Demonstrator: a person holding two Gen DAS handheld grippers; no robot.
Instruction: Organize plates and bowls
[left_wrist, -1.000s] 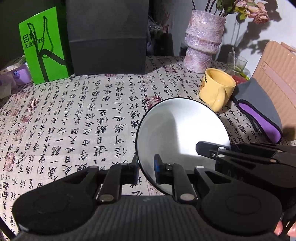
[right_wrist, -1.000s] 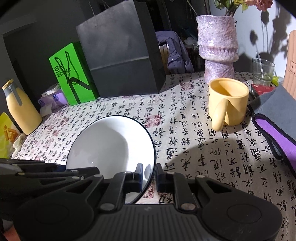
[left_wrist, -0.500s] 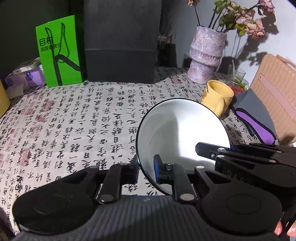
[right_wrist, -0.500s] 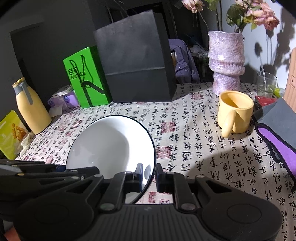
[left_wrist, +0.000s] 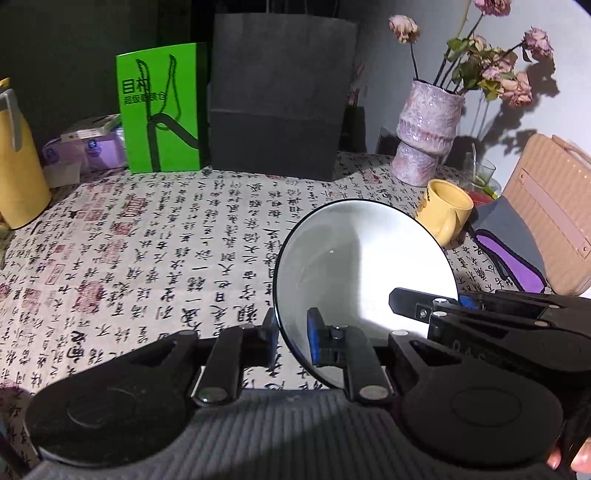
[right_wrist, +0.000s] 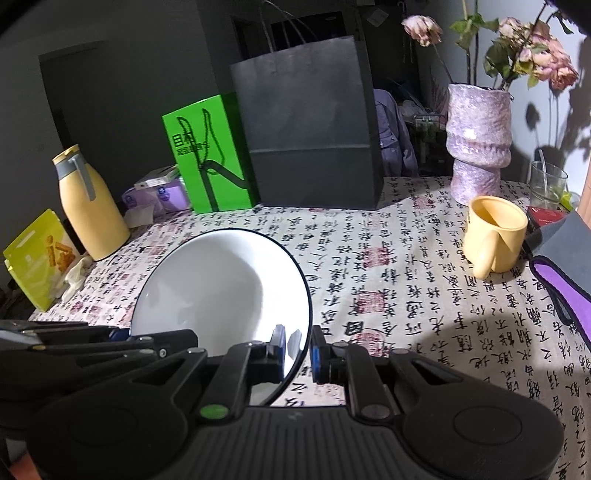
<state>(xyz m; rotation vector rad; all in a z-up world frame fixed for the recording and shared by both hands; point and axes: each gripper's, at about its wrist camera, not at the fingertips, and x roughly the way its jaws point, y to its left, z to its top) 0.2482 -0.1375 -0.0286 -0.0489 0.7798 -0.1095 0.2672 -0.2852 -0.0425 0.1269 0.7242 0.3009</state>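
White bowl (left_wrist: 364, 269) held above the surface (left_wrist: 155, 251), both grippers' jaws clamped on opposite rim edges; placement still pending; no stack in view.

- White bowl (right_wrist: 225, 291), dark rim, held tilted above the calligraphy-print tablecloth (right_wrist: 388, 266).
- Right gripper (right_wrist: 297, 349) clamped on the bowl's near right rim, one blue pad inside, one outside.
- Left gripper (right_wrist: 122, 338) reaches in at the bowl's left edge; its grip point is hidden.
- Yellow mug (right_wrist: 493, 234) to the right, well apart.
- Black paper bag (right_wrist: 306, 125), green bag (right_wrist: 208, 155), purple vase (right_wrist: 478, 144) along the far edge.
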